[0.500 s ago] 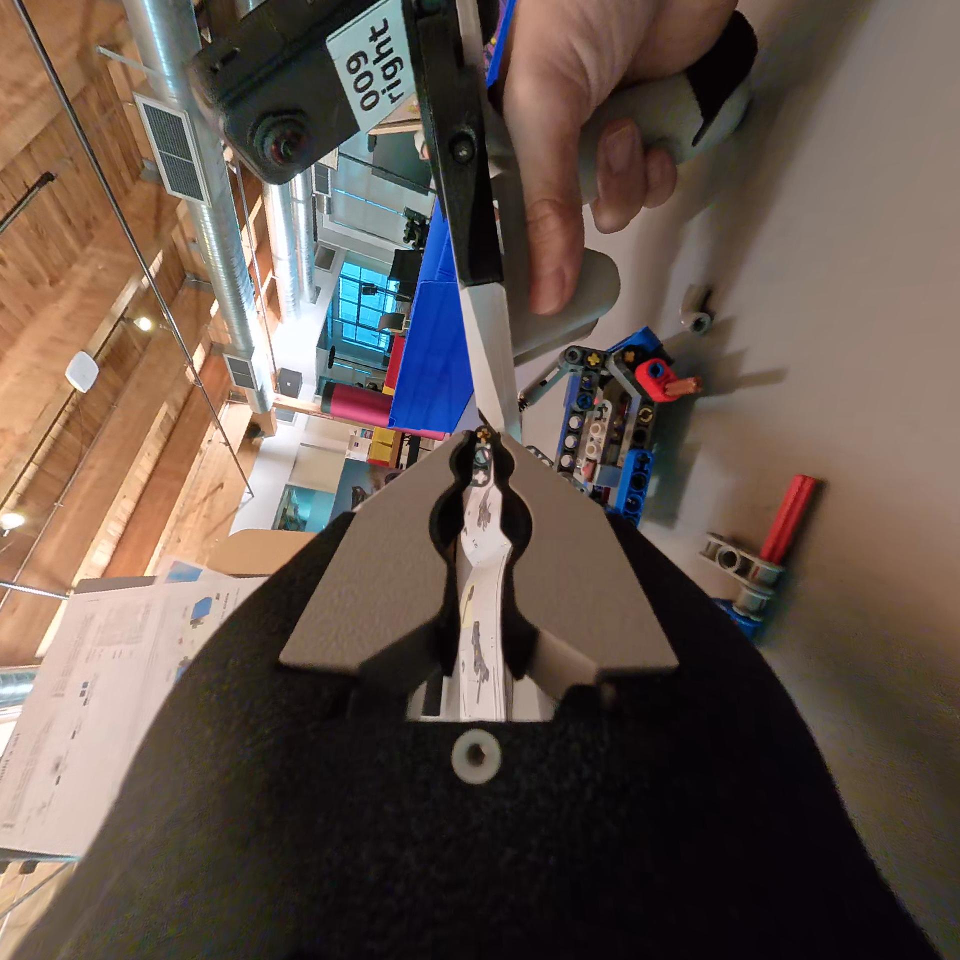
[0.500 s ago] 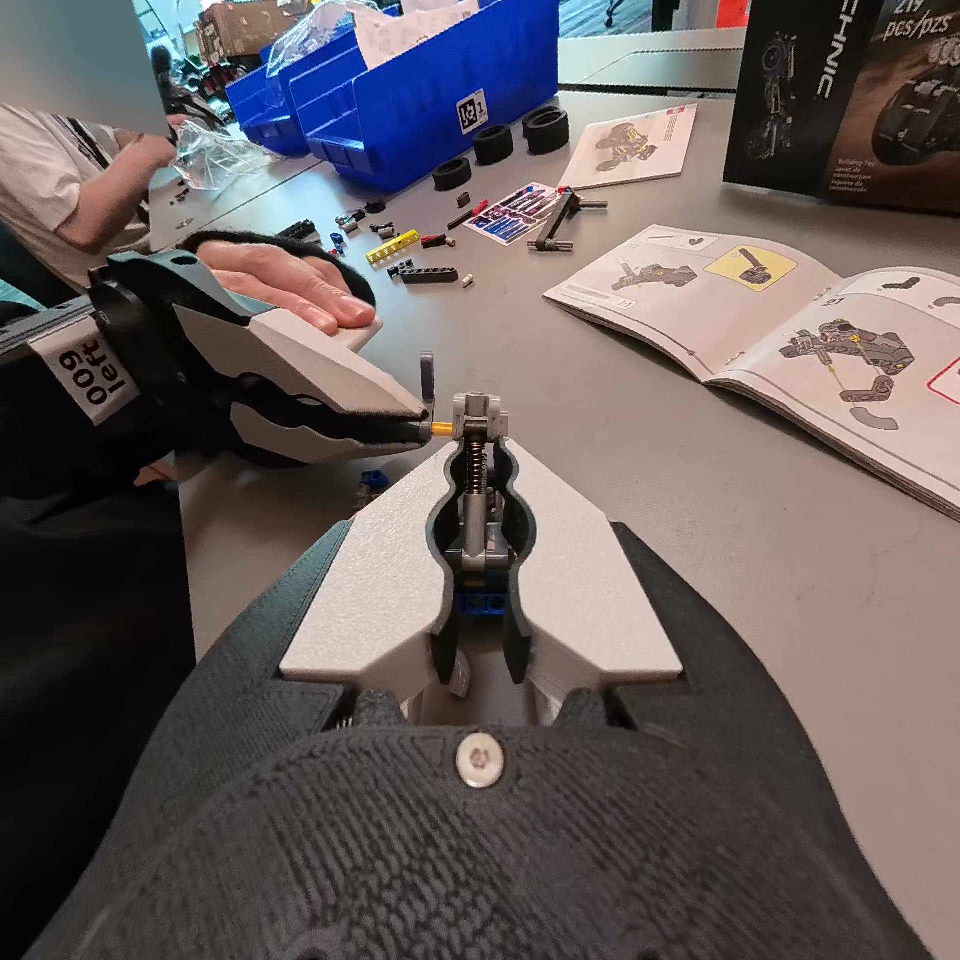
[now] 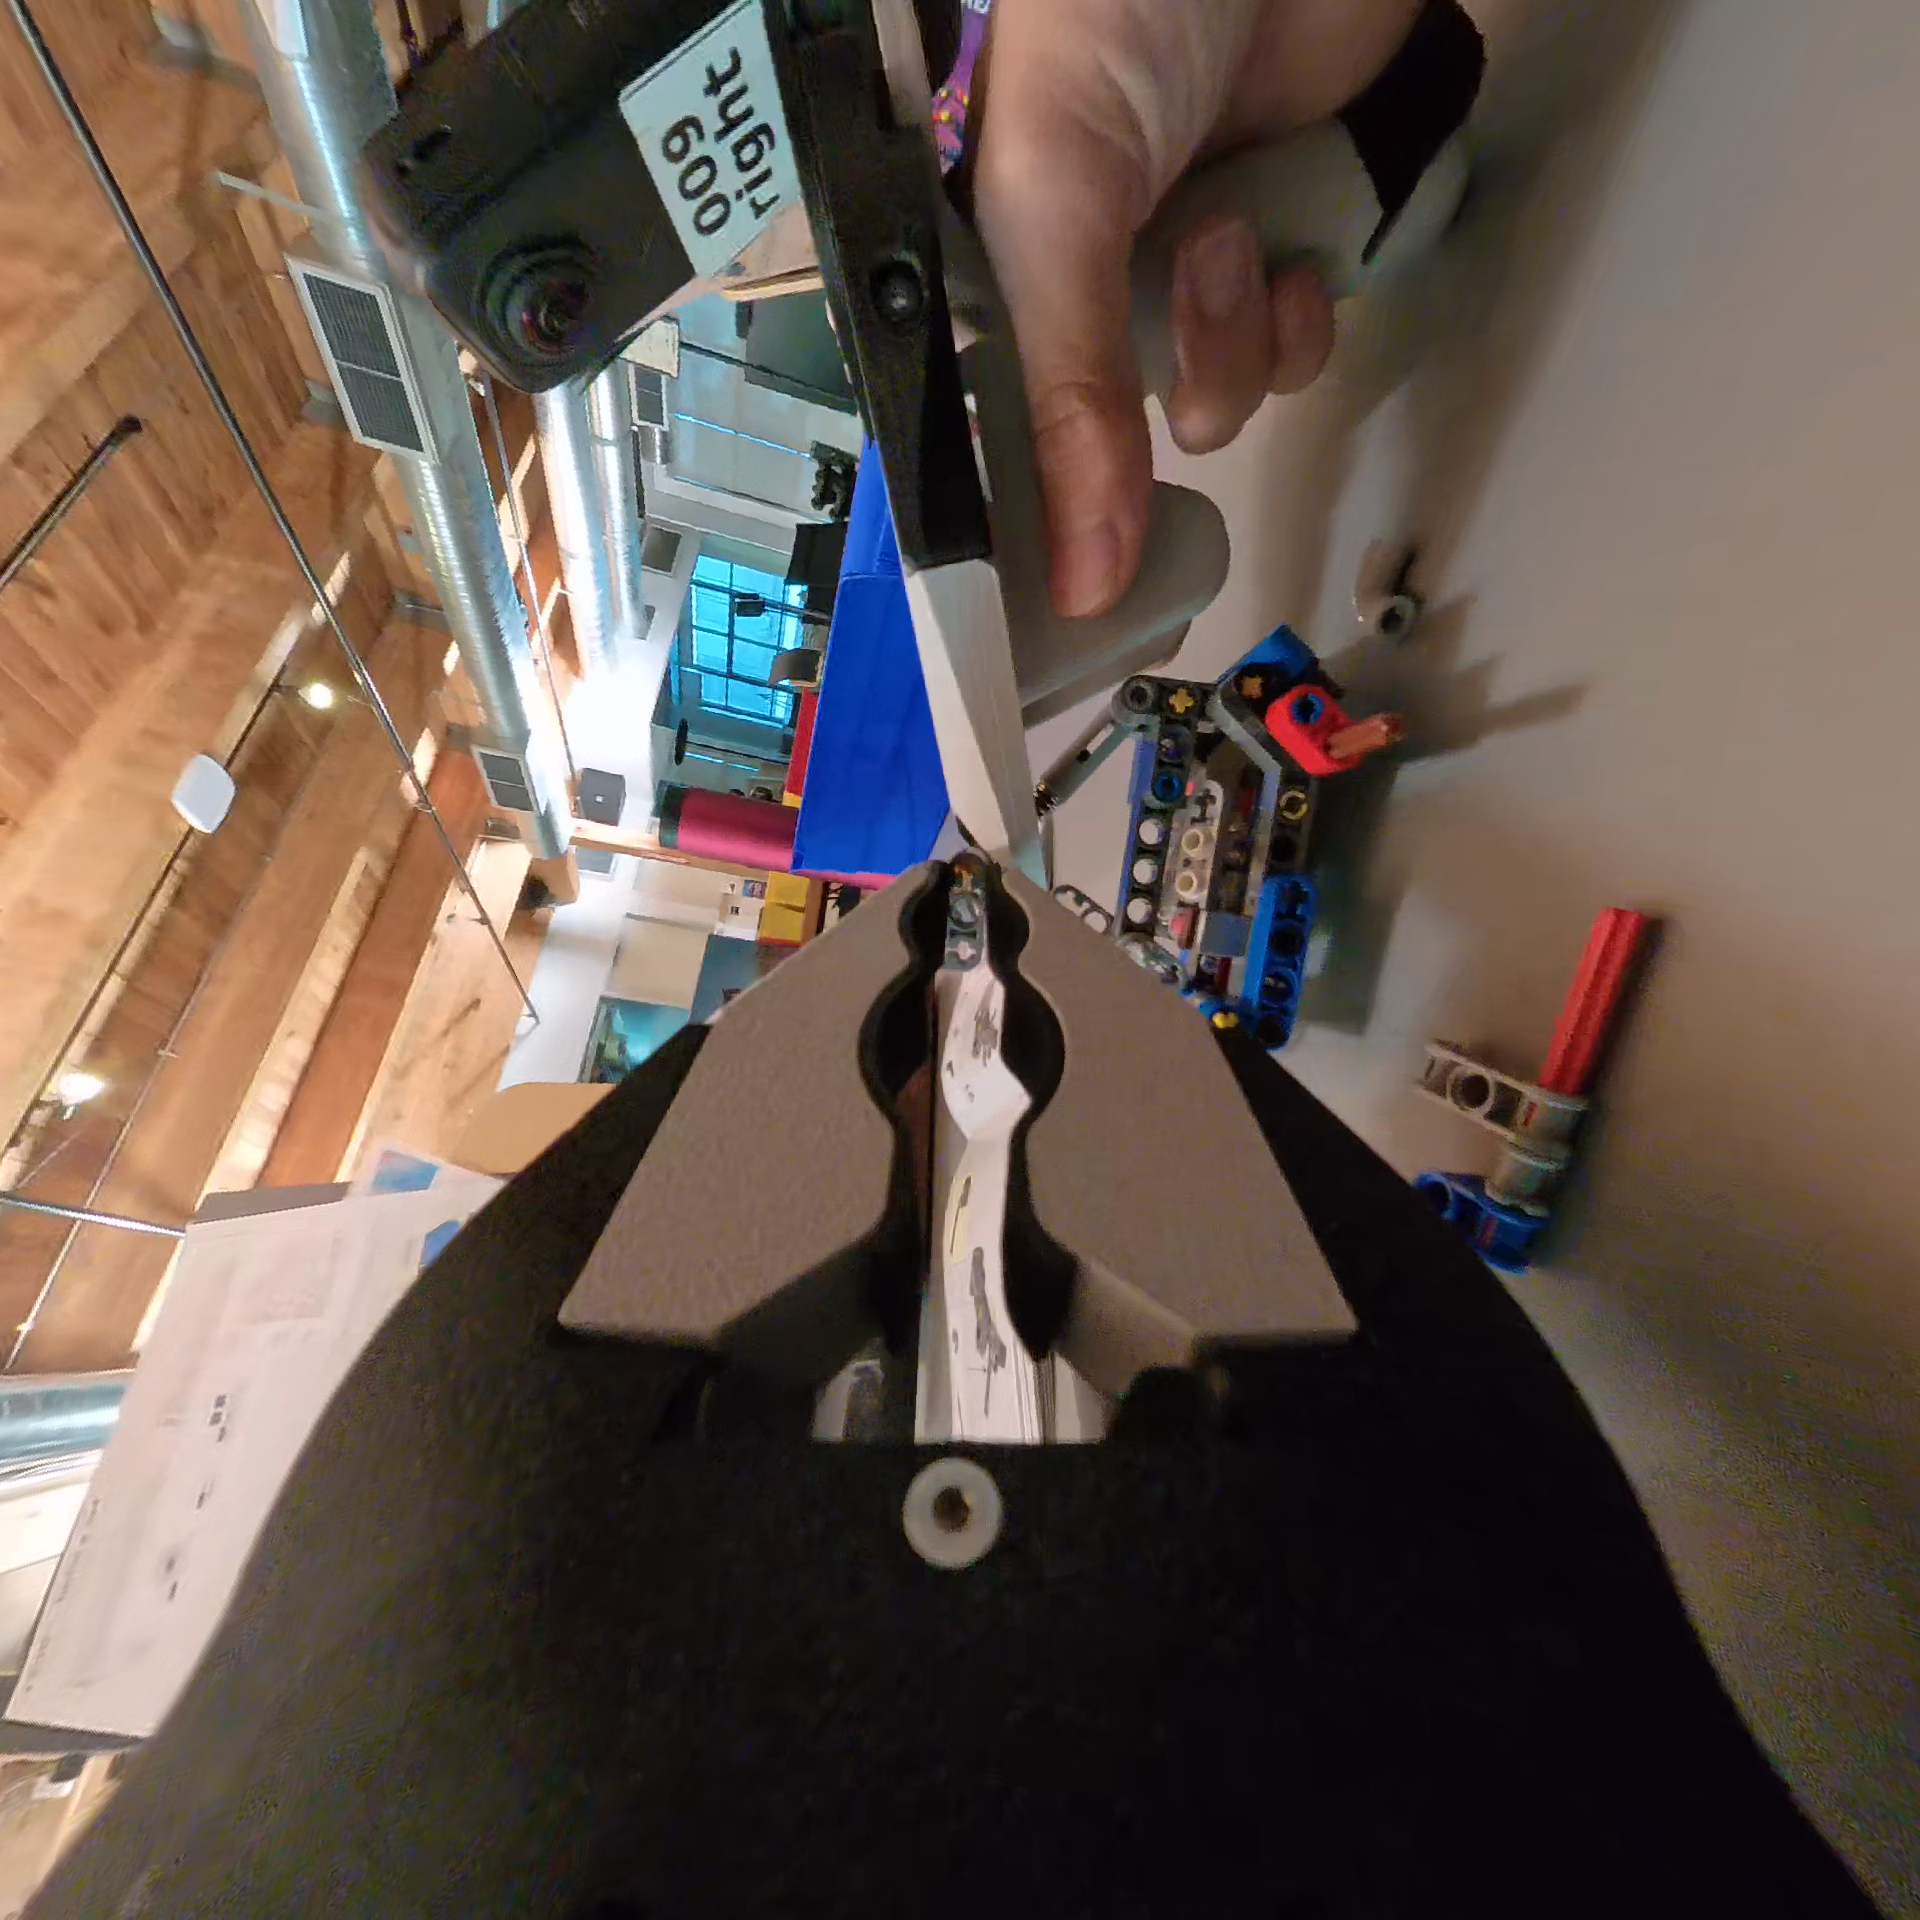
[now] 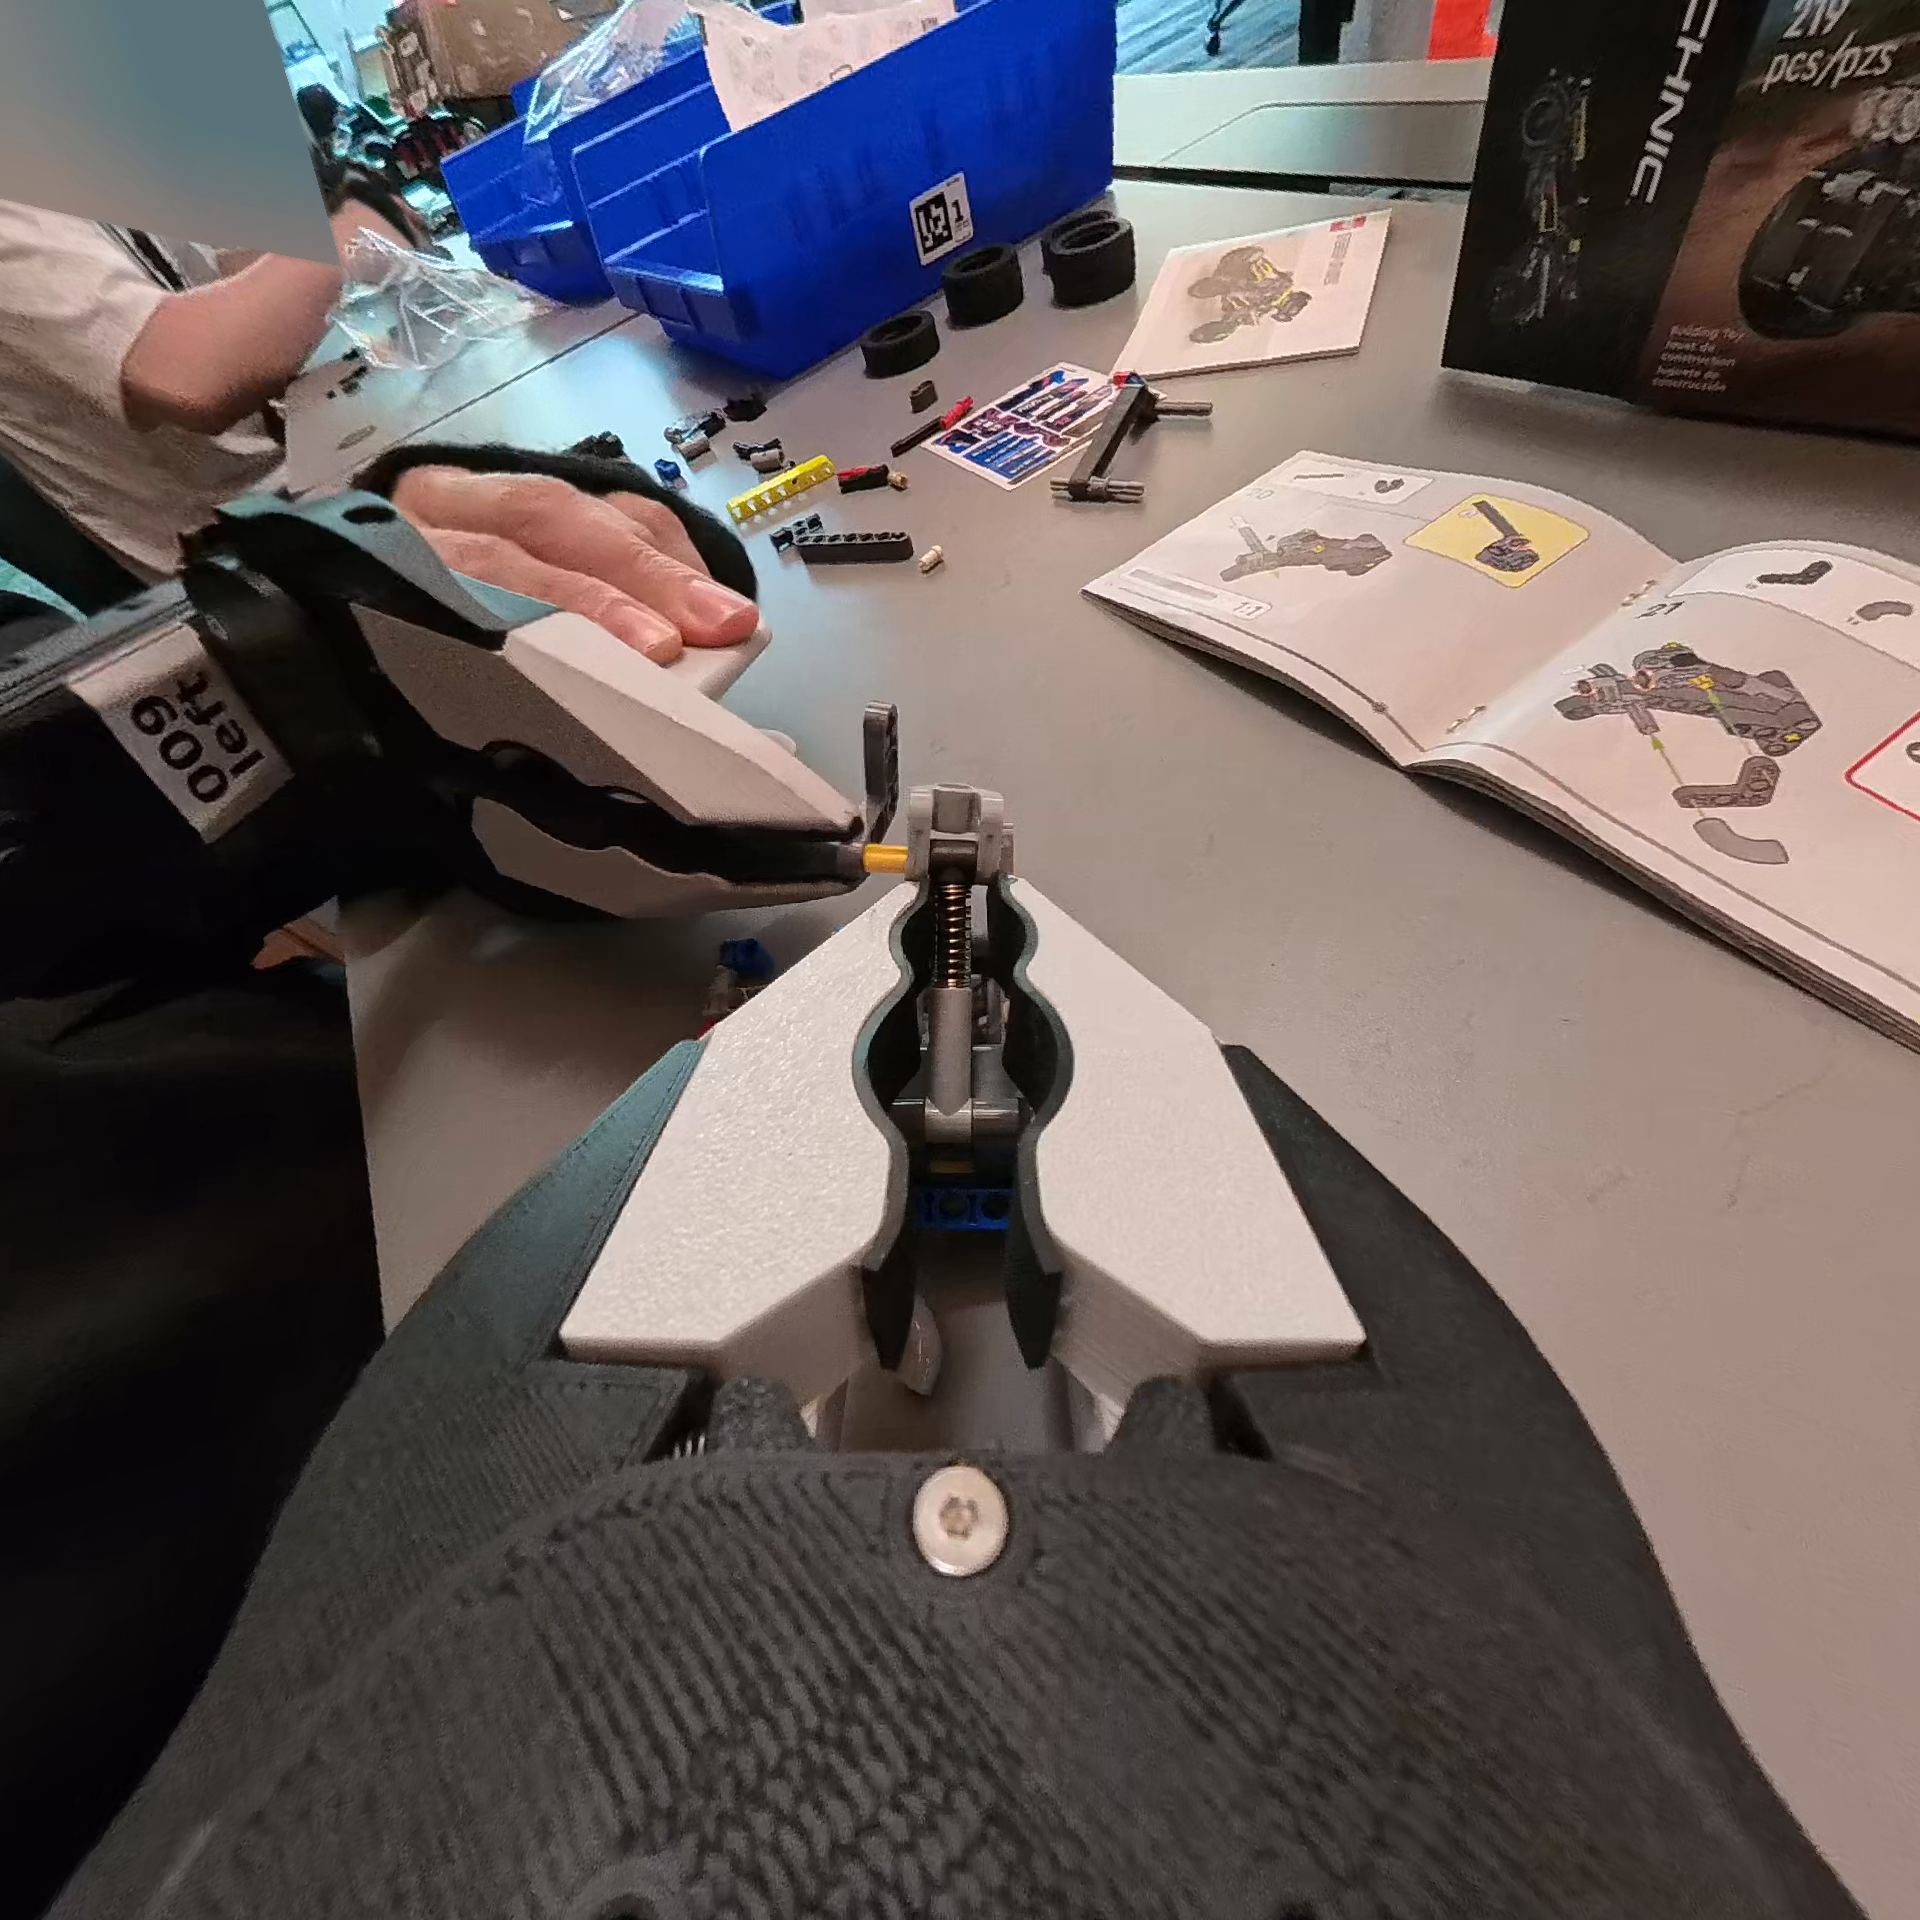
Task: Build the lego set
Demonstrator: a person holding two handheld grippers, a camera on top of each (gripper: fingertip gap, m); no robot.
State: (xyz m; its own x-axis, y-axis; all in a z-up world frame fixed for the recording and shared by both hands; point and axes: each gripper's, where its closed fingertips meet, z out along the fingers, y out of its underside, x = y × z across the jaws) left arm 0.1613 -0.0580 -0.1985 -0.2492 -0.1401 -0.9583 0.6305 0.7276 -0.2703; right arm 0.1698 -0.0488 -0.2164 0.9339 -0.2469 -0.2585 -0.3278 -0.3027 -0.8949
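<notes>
A grey desk spreads past both fingers, under timber ceilings. The left gripper pinches a dark grey beam; the right gripper clamps a sprung shock absorber beside it.

Grey matte tabletop, evenly lit and casting soft shadows. Ceiling of warm wooden planks, crossed by thin metal rods. Ribbed silver ventilation ducts with louvred grilles run along it; small round lamps glow between the beams. At the far end, a multi-pane window shows blue daylight beside pale walls. A second light tabletop stands beyond the first.
</notes>
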